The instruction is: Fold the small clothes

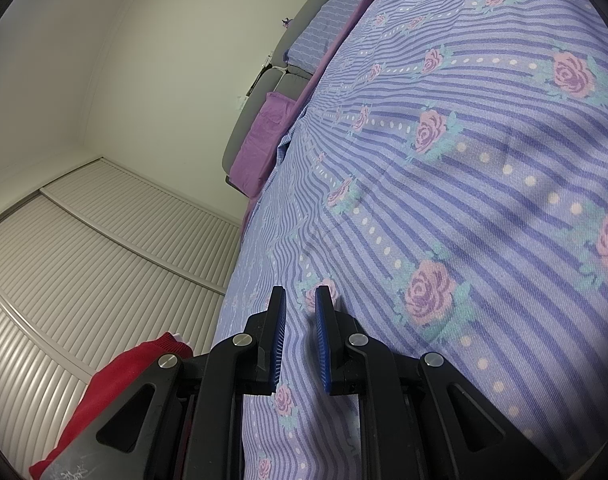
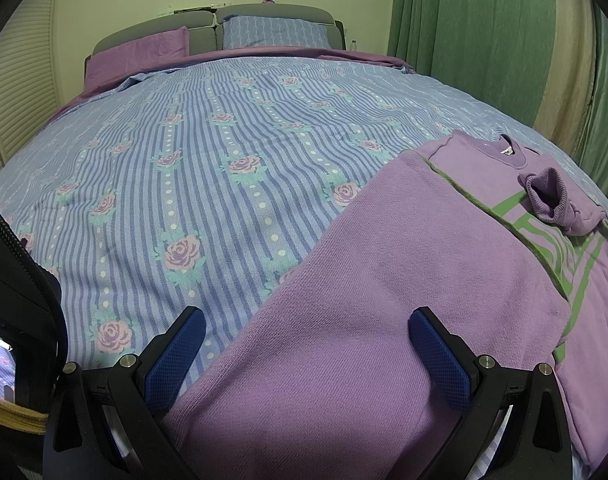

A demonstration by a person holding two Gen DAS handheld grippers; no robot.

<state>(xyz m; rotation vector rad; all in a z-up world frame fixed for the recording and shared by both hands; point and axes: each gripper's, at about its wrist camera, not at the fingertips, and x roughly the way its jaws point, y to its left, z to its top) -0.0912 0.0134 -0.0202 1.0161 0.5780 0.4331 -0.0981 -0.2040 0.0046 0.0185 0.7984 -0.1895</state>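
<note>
Two black grippers with blue pads hovering over a bed, a lilac sweatshirt lying under the right one.

The right gripper is standing wide, nothing pinched, its jaws straddling the near part of the lilac knitted sweatshirt with green lettering, which is lying on the near right of the striped lavender bedspread with pink roses, one sleeve folded across its chest. The left gripper is standing narrow, only a slim gap between its pads, empty above the bedspread. A red knitted garment is showing at its near left, beside the louvred white wardrobe doors.
</note>
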